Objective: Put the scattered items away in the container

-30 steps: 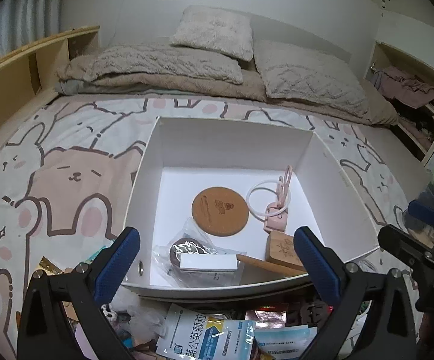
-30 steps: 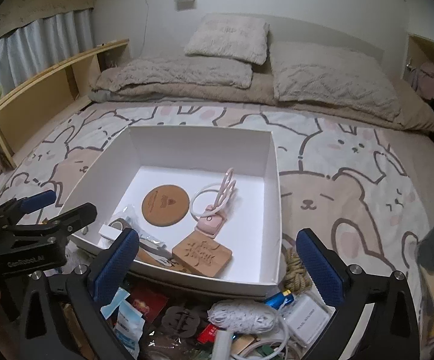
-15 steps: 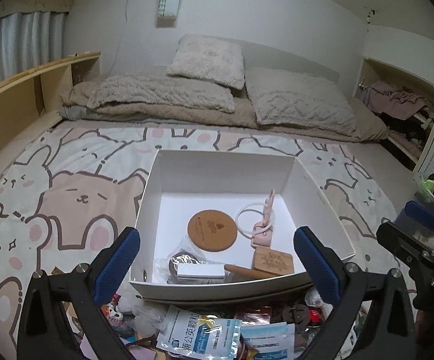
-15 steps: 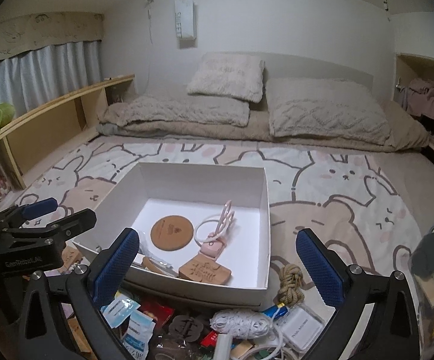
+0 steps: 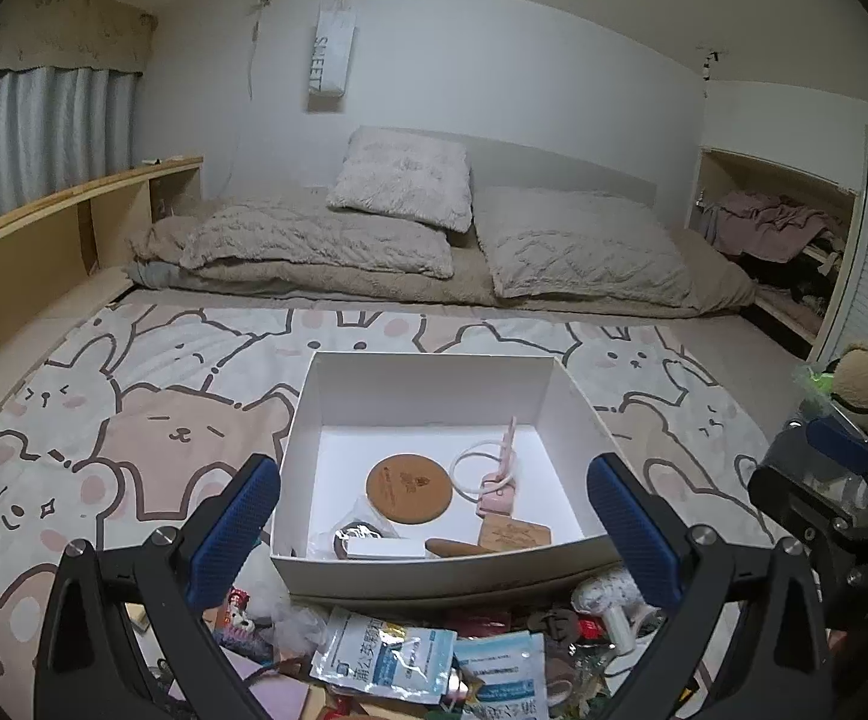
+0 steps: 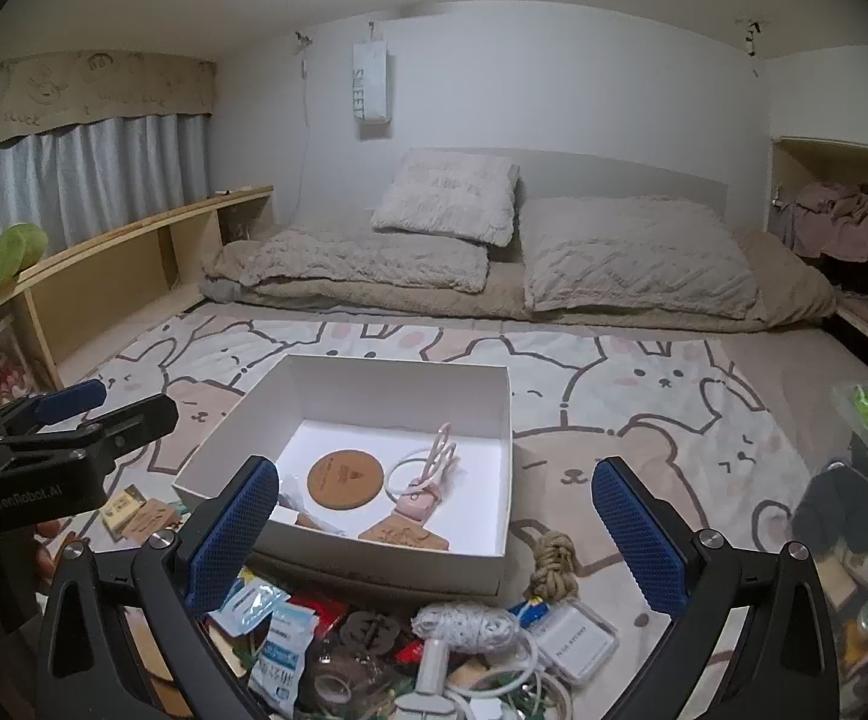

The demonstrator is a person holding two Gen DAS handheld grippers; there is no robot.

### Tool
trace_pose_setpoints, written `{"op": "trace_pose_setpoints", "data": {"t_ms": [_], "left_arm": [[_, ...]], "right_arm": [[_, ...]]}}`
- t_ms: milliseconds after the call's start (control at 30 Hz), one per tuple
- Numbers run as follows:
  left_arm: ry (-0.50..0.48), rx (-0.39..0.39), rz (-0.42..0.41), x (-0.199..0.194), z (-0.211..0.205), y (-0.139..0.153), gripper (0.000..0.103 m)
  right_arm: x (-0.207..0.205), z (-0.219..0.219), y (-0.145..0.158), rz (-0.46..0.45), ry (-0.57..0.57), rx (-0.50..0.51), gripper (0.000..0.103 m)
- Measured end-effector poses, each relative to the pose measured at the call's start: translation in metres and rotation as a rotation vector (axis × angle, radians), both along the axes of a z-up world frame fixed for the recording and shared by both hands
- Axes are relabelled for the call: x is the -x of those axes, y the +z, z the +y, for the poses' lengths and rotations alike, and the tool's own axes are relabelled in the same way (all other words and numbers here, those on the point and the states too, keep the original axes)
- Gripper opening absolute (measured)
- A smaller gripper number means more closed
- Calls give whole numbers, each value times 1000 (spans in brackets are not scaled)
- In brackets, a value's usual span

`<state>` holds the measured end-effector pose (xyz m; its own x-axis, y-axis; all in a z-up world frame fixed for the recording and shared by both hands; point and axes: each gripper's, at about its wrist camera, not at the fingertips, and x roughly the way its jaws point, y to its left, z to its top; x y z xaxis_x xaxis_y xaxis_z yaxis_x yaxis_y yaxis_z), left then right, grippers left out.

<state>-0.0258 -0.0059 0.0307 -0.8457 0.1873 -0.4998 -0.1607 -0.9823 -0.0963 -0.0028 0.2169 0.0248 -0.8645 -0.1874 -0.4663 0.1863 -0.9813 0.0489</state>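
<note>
A white open-topped box [image 5: 434, 570] sits on the cartoon-animal bed cover. Inside lie a round cork coaster [image 5: 409, 489], flat near the middle, a white ring with a pink tag [image 5: 491, 480] just right of it, a wooden plaque [image 5: 515, 535] and a clear bag with a white card [image 5: 374, 543] by the near wall. In front of the box a loose heap remains: blue-and-white sachets [image 5: 383, 657], a white speckled roll [image 6: 463, 624], a knotted rope [image 6: 551, 567] and a card holder [image 6: 575, 642].
</note>
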Motion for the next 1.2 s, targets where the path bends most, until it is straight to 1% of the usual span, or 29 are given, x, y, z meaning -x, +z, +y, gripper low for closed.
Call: {"op": "trace_pose_setpoints", "data": {"t_ms": [133,267,400,567,833,1033,1200], "left_arm": [[-13,22,15,-16,7,4,103],[-20,22,9,-32,11,2,103],[4,42,18,-49,14,3,103],[5,27,37,-76,9,8,103],[38,54,69,-116,1,13,103],[53,49,92,-140,-6,20,103],[60,75,117,-160,-7,26,103]], "right_arm": [[-15,5,3,15,-9,8,103],[-30,9,5,26,-15,1,103],[-45,12,8,29,-15,9,103],[-64,15,11,36,-22,-4,103],[-96,20,18,48,-24,12,103],[-116,22,19,57,-29,11,103],[-129,25,21,61,-31,20,103]]}}
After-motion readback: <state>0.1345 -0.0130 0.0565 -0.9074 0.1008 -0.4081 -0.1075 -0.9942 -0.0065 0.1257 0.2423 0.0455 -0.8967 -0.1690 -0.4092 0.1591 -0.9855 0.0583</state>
